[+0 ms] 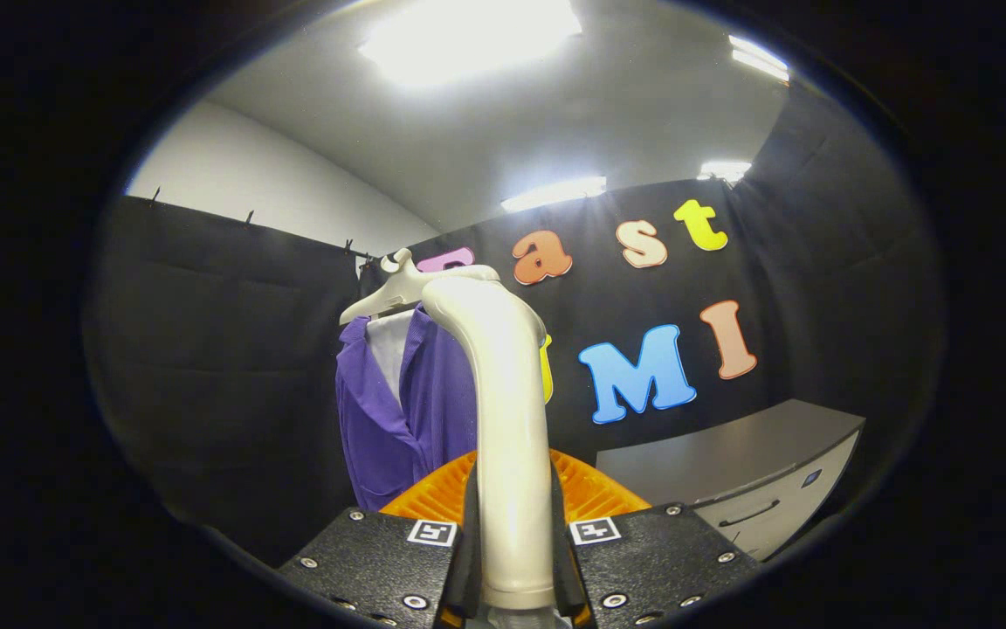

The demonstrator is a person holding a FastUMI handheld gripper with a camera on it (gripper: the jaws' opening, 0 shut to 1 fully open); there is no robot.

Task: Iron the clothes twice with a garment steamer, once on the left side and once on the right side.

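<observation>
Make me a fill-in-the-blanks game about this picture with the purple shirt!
1. The claw is shut on the cream handle of the garment ____.
2. The shirt hanging beyond the claw is coloured ____.
3. The shirt hangs on a white ____.
4. The grey cabinet has a ____ on its front for pulling.

Missing words: steamer; purple; hanger; handle
</observation>
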